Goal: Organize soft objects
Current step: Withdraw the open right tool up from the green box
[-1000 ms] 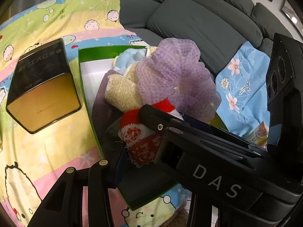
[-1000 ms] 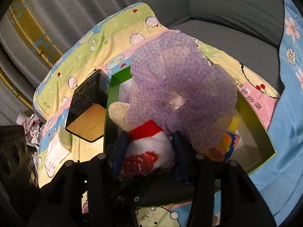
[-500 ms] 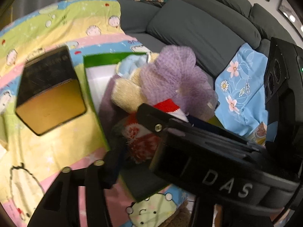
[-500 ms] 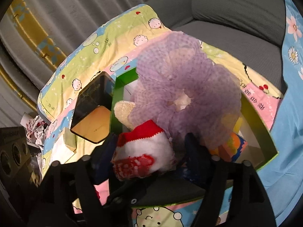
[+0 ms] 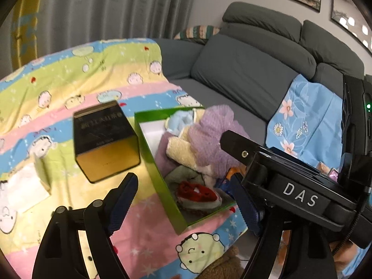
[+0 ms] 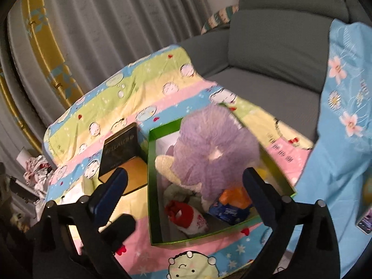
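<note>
A green box (image 5: 151, 162) (image 6: 152, 186) sits on the cartoon blanket, filled with soft things. A red-and-white sock (image 5: 197, 193) (image 6: 188, 214) lies loose at its near end. Behind it are a purple mesh pouf (image 5: 209, 134) (image 6: 214, 153), a cream towel (image 5: 181, 151) and a light blue cloth (image 5: 179, 118). My left gripper (image 5: 182, 177) hovers above the box's near left corner, its jaws opening with nothing between them. My right gripper (image 6: 186, 174) hangs over the box, its jaws also opening wide and empty. Its black body (image 5: 290, 186) fills the right of the left wrist view.
A black and gold tin (image 5: 104, 139) (image 6: 121, 153) stands just left of the box. A white packet (image 5: 23, 186) lies farther left. The box also holds a blue packet (image 6: 230, 211). A grey sofa (image 5: 244, 69) with a blue floral cloth (image 6: 344, 116) lies behind and to the right.
Both grippers let go of the red-and-white sock, which now lies in the box. Both have lifted and drawn back, and their jaws have spread apart.
</note>
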{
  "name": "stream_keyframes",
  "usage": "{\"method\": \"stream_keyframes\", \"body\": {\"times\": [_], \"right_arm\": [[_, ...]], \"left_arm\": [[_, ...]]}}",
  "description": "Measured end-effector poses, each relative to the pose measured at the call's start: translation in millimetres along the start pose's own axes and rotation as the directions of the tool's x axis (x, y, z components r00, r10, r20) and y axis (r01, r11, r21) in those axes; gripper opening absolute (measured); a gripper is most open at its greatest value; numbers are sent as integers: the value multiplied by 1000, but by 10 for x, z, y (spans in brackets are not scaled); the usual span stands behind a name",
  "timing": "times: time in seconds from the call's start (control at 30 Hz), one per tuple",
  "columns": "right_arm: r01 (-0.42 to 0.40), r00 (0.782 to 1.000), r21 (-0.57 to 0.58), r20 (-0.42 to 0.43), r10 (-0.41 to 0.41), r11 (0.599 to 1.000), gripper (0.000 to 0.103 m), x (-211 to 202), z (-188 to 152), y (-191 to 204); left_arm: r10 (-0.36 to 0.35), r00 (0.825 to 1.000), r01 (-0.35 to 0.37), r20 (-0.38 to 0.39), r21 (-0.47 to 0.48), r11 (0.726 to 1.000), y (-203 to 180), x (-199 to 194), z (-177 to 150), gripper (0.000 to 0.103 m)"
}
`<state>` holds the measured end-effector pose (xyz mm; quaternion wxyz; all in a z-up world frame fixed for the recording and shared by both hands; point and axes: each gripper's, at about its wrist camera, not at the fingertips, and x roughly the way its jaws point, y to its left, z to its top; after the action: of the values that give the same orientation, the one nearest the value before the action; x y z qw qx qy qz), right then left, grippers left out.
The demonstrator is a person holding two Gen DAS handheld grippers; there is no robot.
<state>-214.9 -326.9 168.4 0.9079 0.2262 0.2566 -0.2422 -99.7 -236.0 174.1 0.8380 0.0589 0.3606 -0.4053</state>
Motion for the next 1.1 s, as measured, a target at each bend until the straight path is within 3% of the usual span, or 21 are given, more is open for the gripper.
{"method": "stream_keyframes", "body": {"times": [0.2, 0.43, 0.63, 1.1], "right_arm": [[25, 997, -11, 80, -24, 1000, 101, -274, -14, 43], [88, 988, -27, 129, -83, 996, 102, -455, -58, 100], [112, 986, -30, 130, -107, 993, 102, -477, -69, 101], [154, 982, -18, 110, -151, 988, 102, -427, -62, 75]], "left_arm": [[28, 998, -28, 60, 6, 1000, -24, -250, -22, 82], [41, 997, -40, 72, -16, 999, 14, -320, -33, 82], [79, 996, -78, 49, -16, 997, 7, -271, -91, 82], [69, 997, -68, 35, -40, 997, 67, -221, -134, 82]]}}
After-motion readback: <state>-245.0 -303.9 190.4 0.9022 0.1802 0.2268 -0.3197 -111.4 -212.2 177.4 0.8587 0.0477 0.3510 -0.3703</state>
